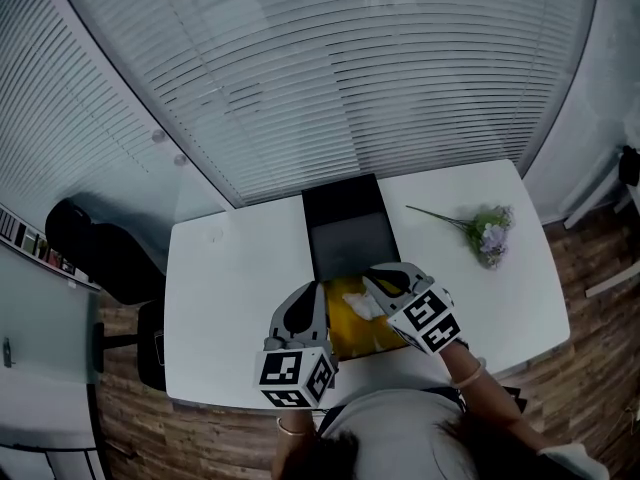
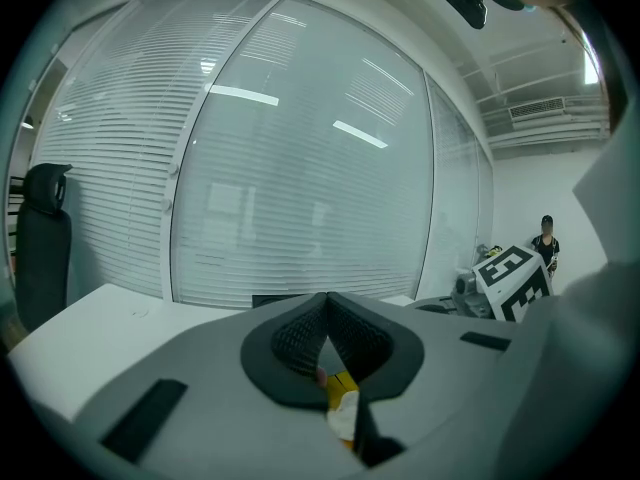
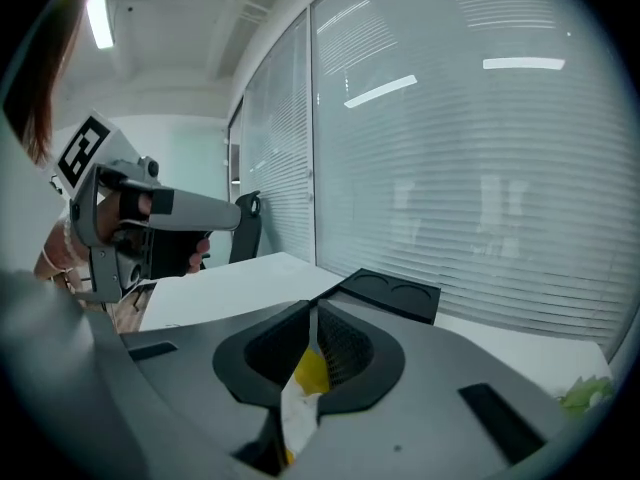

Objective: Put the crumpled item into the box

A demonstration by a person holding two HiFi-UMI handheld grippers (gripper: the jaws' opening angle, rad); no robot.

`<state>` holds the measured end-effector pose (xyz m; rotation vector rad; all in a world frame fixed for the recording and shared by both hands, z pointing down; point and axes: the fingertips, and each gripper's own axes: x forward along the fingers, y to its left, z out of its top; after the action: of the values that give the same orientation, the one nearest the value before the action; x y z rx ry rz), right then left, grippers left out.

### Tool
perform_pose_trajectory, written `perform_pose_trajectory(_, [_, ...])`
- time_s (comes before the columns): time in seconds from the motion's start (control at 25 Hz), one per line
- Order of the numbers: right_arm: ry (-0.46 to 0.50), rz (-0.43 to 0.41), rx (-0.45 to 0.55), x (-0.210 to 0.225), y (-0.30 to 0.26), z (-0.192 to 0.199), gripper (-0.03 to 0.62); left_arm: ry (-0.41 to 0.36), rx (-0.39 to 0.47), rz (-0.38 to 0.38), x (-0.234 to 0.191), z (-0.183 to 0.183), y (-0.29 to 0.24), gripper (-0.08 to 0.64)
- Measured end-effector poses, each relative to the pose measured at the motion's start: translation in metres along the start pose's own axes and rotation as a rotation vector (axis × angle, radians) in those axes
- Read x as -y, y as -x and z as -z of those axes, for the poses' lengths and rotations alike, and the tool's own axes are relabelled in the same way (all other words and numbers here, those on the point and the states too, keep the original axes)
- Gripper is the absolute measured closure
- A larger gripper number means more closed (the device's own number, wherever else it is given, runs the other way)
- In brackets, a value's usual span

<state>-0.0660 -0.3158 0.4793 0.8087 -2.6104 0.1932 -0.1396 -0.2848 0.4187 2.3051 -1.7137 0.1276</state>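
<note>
Crumpled yellow wrapper (image 1: 352,322): on bench (image 1: 230,298), touching open black box (image 1: 345,230).
Left tongs (image 2: 327,313): clenched on wrapper.
Right tongs (image 3: 312,318): clenched on wrapper.

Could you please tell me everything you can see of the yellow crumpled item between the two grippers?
The crumpled item is a thin, wrinkled sheet or bag, bright yellow with a white patch, looking like paper or film. It sits over the white table just on the person's side of the open black box, not in it. The left gripper is shut on one side and the right gripper on the other, yellow and white material showing between each pair of jaws.
</note>
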Motion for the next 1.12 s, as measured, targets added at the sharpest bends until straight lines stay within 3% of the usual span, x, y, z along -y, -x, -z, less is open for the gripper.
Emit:
perform_pose_trajectory(0.72, [-0.082, 0.116, 0.126, 0.015, 0.041, -0.031, 0.566, -0.009, 0.027, 0.016, 0.005, -0.008, 0.001, 0.545])
perform_pose_trajectory(1.12, [-0.065, 0.188, 0.172, 0.019, 0.060, -0.045, 0.566, -0.013, 0.037, 0.025, 0.008, -0.013, 0.003, 0.545])
